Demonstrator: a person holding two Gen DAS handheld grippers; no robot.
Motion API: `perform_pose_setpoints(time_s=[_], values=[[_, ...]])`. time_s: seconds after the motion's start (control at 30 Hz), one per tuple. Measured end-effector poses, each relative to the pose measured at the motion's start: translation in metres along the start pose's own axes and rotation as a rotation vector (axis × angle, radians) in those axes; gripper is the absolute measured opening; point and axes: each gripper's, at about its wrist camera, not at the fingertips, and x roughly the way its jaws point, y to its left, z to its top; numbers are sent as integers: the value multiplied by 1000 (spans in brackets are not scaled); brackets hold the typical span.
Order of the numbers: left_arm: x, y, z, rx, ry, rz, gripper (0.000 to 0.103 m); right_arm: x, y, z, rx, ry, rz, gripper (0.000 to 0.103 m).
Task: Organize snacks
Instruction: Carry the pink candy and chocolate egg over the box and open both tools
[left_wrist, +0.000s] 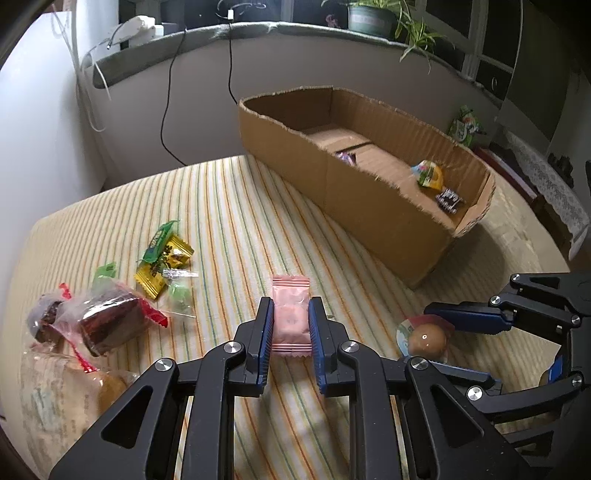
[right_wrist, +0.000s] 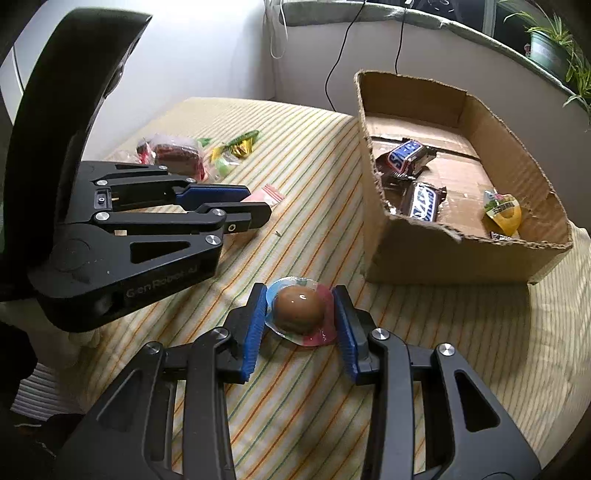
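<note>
Box (right_wrist: 436, 254) sat open beyond both claws, holding two bars (right_wrist: 421, 201) and one yellow cup. Short of it, the left claw (left_wrist: 291, 325) pinched one pink packet (left_wrist: 290, 314) and the right claw (right_wrist: 300, 314) clamped one jelly cup (right_wrist: 299, 310). Each wanted a straight lift clearing the ragged near wall before release.

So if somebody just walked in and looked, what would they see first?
Probably the two black claws, each closed around a treat on the striped cloth: the left hand-held gripper squeezes a pink candy packet, and the right hand-held gripper pinches a brown egg in clear wrap. Next, the big cardboard box behind them, with chocolate bars already inside.
</note>
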Motion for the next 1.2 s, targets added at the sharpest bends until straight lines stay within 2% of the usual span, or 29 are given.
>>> perform_pose_setpoints(time_s=[0.27,0.6,0.9,1.2], values=[[-21,-7,19,-13,-69,-33,17,-37,-9,3,5,-72,-4,38],[-20,-30,50,1,-117,-71,17,-67,-51,25,53,-153,-70,38],[-5,-44,80,20,-127,-77,17,-53,-105,56,115,-174,-102,38],[19,-54,101,30,-113,-82,17,-21,-140,79,148,-141,-143,38]])
